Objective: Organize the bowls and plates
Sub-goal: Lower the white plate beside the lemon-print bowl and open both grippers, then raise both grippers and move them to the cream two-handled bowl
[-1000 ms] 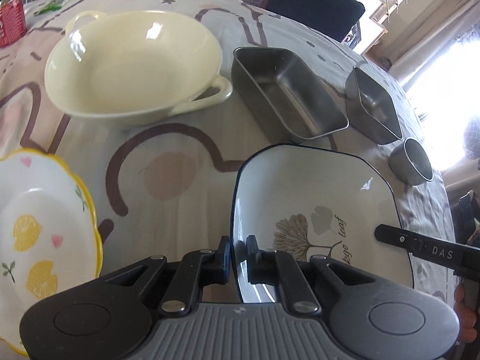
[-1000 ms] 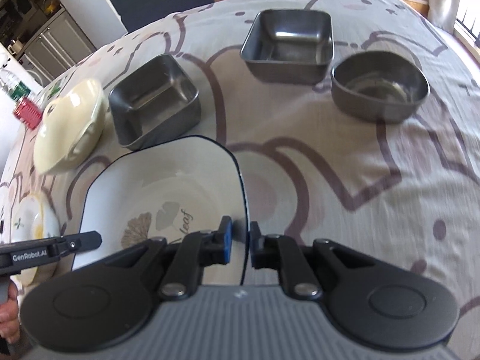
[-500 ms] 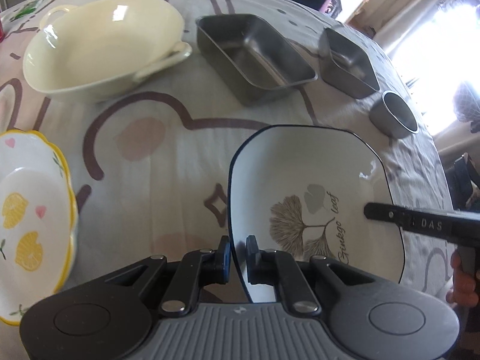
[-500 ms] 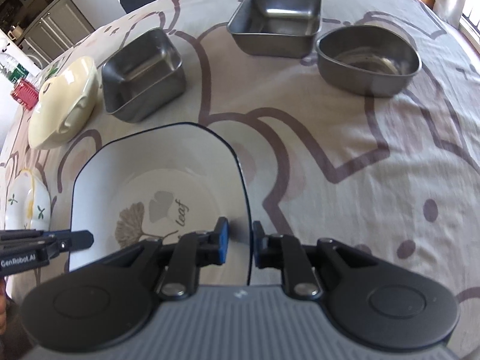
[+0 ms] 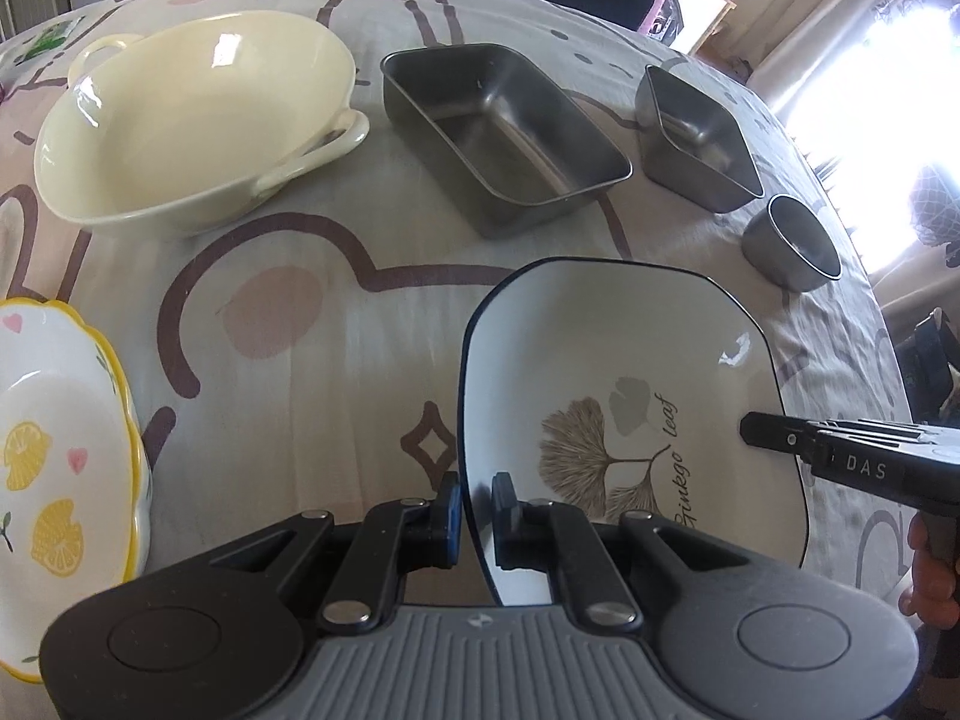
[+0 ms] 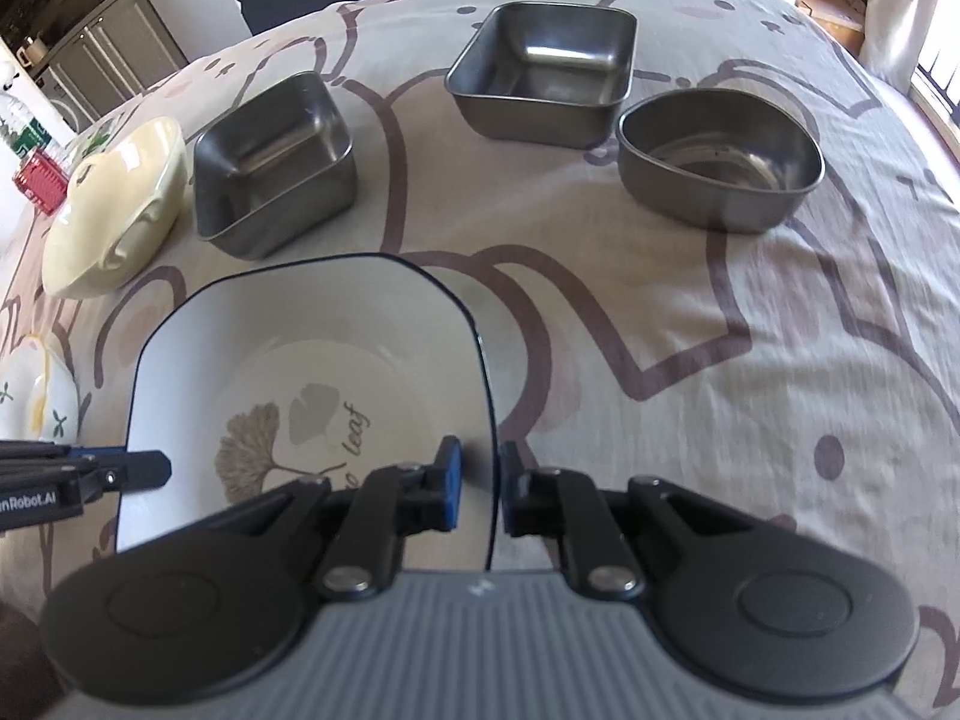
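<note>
- Left wrist view: my left gripper (image 5: 477,507) has its jaws clenched on the left rim of the square ginkgo plate (image 5: 624,396); the rim edge runs between the two pads.
- Right wrist view: my right gripper (image 6: 480,492) straddles the plate's right rim. Its jaws have just been closing, the rim between them, and I read them as gripping it.
- Square ginkgo plate: white, dark-edged, printed with a leaf motif. It sits near me between both grippers; I cannot tell whether its base is touching the table (image 6: 690,360).
- Cream handled bowl (image 5: 192,126): far left, resting on the patterned cloth.
- Lemon-print dish (image 5: 54,456): near left, partly out of view.
- Steel rectangular tray (image 5: 504,132): far centre, beside the cream bowl.
- Steel square tray (image 6: 546,78): far, right of the rectangular one.
- Steel rounded bowl (image 6: 720,162): far right, just beside the square tray.
- Step in hand, as I judge it: a two-handed carry of the plate toward wherever plates are being gathered; sorting looks barely begun, with every piece lying apart.
- Next move calls for: both hands travelling together and level so neither rim slips, then lowering the plate flat before letting go. The lemon-print dish seems the likeliest partner, though that is my guess.
</note>
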{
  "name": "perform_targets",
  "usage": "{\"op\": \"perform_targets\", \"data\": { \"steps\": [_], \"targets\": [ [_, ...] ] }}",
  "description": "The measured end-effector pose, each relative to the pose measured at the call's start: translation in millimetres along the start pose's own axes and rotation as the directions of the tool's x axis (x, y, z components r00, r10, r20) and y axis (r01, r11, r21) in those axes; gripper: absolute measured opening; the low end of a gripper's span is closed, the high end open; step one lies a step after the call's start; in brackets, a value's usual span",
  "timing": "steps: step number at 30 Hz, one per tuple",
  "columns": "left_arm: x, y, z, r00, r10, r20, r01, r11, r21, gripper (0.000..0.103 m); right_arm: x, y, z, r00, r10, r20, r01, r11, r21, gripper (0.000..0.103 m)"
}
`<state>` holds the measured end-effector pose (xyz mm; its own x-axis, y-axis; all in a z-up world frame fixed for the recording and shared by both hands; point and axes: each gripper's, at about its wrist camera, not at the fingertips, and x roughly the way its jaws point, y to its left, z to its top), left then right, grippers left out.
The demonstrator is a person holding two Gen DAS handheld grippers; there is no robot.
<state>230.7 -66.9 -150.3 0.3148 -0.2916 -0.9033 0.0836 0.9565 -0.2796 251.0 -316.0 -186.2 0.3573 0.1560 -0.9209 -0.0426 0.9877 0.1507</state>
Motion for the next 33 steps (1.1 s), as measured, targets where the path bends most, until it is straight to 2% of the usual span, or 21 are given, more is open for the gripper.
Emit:
{"op": "perform_targets", "data": {
  "steps": [13,14,17,19,21,23,25,27,28,29,30,31,33],
  "targets": [
    [-0.5,-3.4,0.6,1.0,0.006,-0.006,-0.005,0.999,0.053,0.013,-0.8,1.8,0.4,1.0,0.01,-0.002,-0.01,0.999,-0.035,0.015],
    [-0.3,-3.5,0.6,1.0,0.009,-0.008,-0.009,0.999,0.051,0.017,-0.7,2.2,0.3,1.0,0.01,-0.003,-0.01,0.999,-0.039,0.016],
    [1.0,-0.1,0.0,1.0,0.01,-0.018,-0.009,1.0,0.02,0.037,-0.9,2.2,0.3,1.0,0.012,-0.007,-0.013,0.999,-0.048,0.016],
    [1.0,1.5,-0.5,1.0,0.005,-0.021,-0.004,1.0,0.012,0.044,-2.3,2.7,0.1,1.0,0.01,-0.003,-0.01,0.998,-0.058,0.017],
    [0.2,1.4,-0.6,1.0,-0.002,-0.023,0.003,1.0,0.02,0.054,-4.6,3.1,-0.4,1.0,0.014,0.002,-0.014,0.998,-0.067,0.019],
    [-1.7,0.2,-1.8,1.0,0.0,-0.016,0.0,1.0,0.025,0.064,-7.1,1.5,-1.1,1.0,0.028,0.004,-0.027,0.998,-0.063,0.037],
    [-3.7,-1.3,-3.1,1.0,0.0,-0.009,0.0,1.0,0.028,0.073,-9.6,-1.2,-2.3,1.0,0.027,0.005,-0.027,0.998,-0.055,0.046],
    [-5.8,-2.7,-3.9,1.0,-0.007,-0.006,0.007,1.0,0.031,0.076,-12.4,-3.3,-3.9,1.0,0.019,0.011,-0.018,0.998,-0.057,0.051],
    [-7.0,-3.8,-4.4,1.0,-0.01,-0.006,0.01,0.999,0.034,0.077,-13.8,-4.5,-4.8,1.0,0.015,0.015,-0.014,0.998,-0.057,0.059],
    [-8.1,-4.7,-4.7,1.0,-0.011,-0.004,0.011,0.999,0.039,0.084,-15.6,-5.7,-6.0,1.0,0.013,0.021,-0.012,0.998,-0.056,0.067],
    [-10.0,-5.7,-5.4,1.0,-0.011,0.004,0.011,0.999,0.044,0.089,-18.0,-7.5,-7.3,0.999,0.017,0.03,-0.015,0.998,-0.055,0.072],
    [-12.3,-7.2,-6.1,1.0,-0.01,0.014,0.009,0.999,0.051,0.09,-20.3,-9.2,-8.3,0.999,0.022,0.039,-0.02,0.998,-0.055,0.08],
    [-16.7,-10.5,-6.9,1.0,-0.005,0.027,0.003,0.998,0.068,0.096,-26.1,-13.8,-10.2,0.998,0.025,0.057,-0.022,0.998,-0.052,0.087]
  ]
}}
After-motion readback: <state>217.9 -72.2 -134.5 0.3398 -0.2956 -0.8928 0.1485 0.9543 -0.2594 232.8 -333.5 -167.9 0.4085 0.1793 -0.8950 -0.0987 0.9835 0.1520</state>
